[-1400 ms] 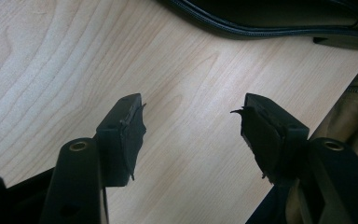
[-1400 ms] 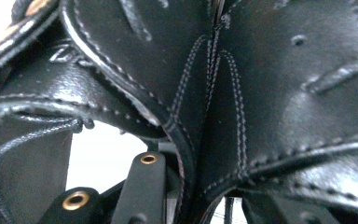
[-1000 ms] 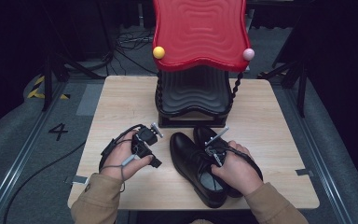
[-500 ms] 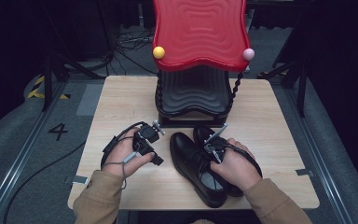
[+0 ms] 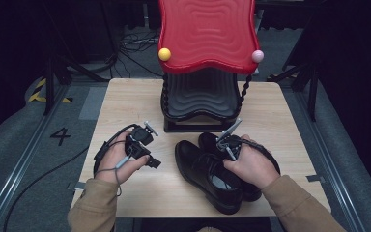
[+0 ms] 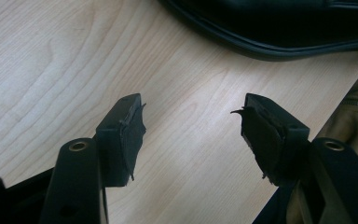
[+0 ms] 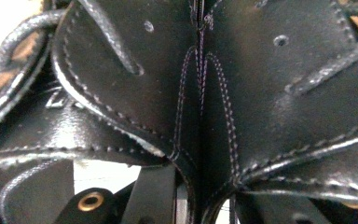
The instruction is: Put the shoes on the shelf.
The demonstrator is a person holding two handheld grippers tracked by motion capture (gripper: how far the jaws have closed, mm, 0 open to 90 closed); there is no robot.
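Two black leather lace-up shoes lie side by side on the wooden table (image 5: 125, 106). The nearer shoe (image 5: 198, 169) points its toe away from me, and the other shoe (image 5: 208, 140) sits to its right under my right hand. My right gripper (image 5: 228, 145) is pressed down into them. In the right gripper view its jaws stand close together with a stitched leather flap (image 7: 200, 116) pinched between them (image 7: 207, 198). My left gripper (image 5: 153, 163) hovers left of the shoes, open over bare wood (image 6: 189, 121), with a shoe's sole edge (image 6: 270, 42) just beyond it.
A tall red wavy-topped piece (image 5: 205, 34) on a black ribbed base (image 5: 200, 96) stands at the table's back middle, with a yellow ball (image 5: 164, 54) and a pink ball (image 5: 257, 56) at its corners. Dark floor, cables and rails surround the table.
My left gripper has drifted slightly right toward the shoes. My right hand has shifted a little over the shoes and stays pressed into them.
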